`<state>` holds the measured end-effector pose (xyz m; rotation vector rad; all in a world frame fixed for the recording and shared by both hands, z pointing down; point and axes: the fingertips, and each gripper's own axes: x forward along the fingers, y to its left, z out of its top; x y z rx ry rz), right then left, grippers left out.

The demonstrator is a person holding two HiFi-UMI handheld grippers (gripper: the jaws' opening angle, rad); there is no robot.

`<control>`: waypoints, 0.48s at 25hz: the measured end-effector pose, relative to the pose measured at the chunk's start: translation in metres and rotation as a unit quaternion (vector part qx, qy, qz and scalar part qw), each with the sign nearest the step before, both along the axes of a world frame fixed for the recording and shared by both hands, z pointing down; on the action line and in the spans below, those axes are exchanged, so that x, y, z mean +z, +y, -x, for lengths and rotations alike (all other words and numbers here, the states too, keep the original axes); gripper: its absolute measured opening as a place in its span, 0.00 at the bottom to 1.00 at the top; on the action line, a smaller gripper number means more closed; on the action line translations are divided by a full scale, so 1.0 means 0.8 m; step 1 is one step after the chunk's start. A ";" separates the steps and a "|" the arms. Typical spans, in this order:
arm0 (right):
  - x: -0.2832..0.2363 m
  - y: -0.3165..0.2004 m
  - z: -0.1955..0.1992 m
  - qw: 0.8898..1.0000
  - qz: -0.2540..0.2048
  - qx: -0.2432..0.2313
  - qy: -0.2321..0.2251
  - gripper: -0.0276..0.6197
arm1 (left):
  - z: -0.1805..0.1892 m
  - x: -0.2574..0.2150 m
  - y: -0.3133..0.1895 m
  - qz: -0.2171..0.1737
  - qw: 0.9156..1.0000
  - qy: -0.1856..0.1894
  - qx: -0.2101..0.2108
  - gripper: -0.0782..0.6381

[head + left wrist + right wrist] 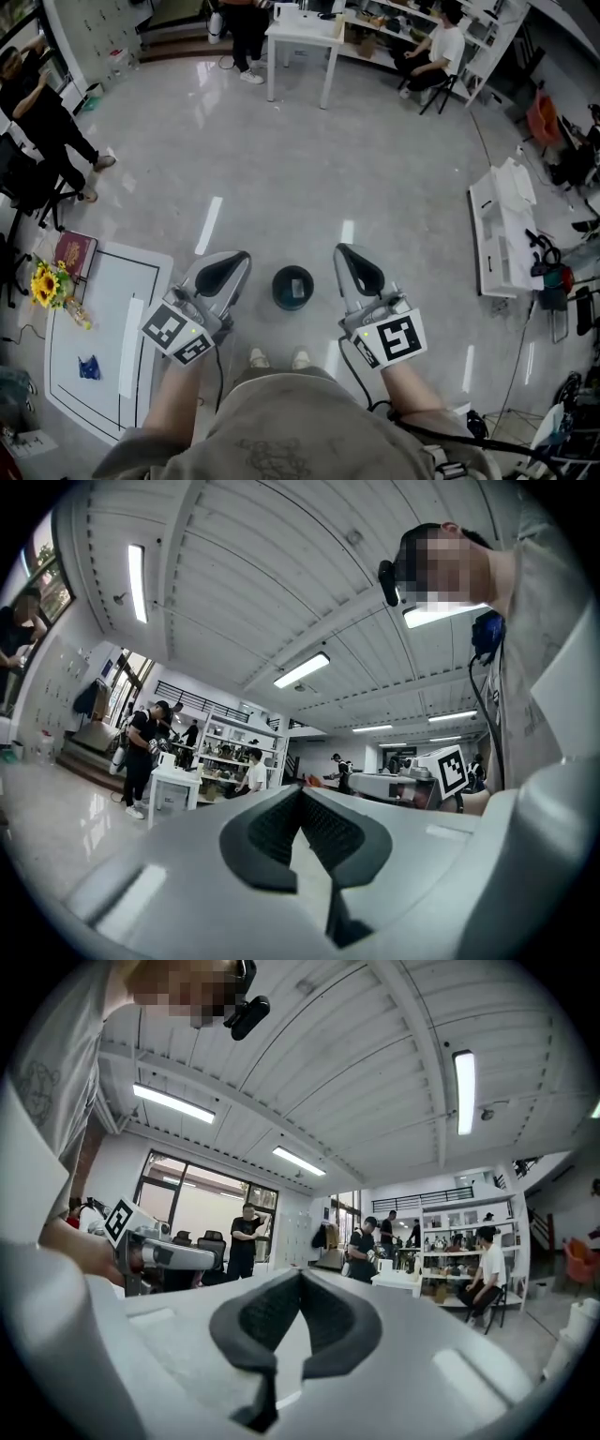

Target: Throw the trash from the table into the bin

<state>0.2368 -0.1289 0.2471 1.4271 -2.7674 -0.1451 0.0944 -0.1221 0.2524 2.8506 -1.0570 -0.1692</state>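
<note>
In the head view a dark round bin (292, 287) stands on the grey floor just ahead of the person's feet, between the two grippers. My left gripper (241, 258) and right gripper (343, 251) are held up level on either side of it, both shut with nothing between the jaws. The left gripper view shows the left gripper (302, 790) with its tips touching, and the right gripper view shows the same for the right gripper (300, 1275). A small blue piece of trash (89, 367) lies on the white table (108, 281) at the lower left, well apart from both grippers.
The table also holds yellow flowers (45, 284), a red book (74, 253) and a white strip (131, 345). A white bench with tools (502, 225) stands at the right. A second white table (302, 36) and several people are at the far side of the room.
</note>
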 end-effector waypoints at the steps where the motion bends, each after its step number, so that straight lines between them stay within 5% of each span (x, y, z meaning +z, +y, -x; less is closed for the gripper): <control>1: -0.001 0.002 0.000 1.000 0.001 0.000 -0.002 0.04 | 0.003 -0.001 0.002 0.001 1.000 0.001 -0.002 0.11; 12: -0.004 0.008 -0.009 1.000 0.008 0.009 -0.013 0.04 | -0.005 0.001 0.014 0.007 1.000 0.009 0.004 0.11</control>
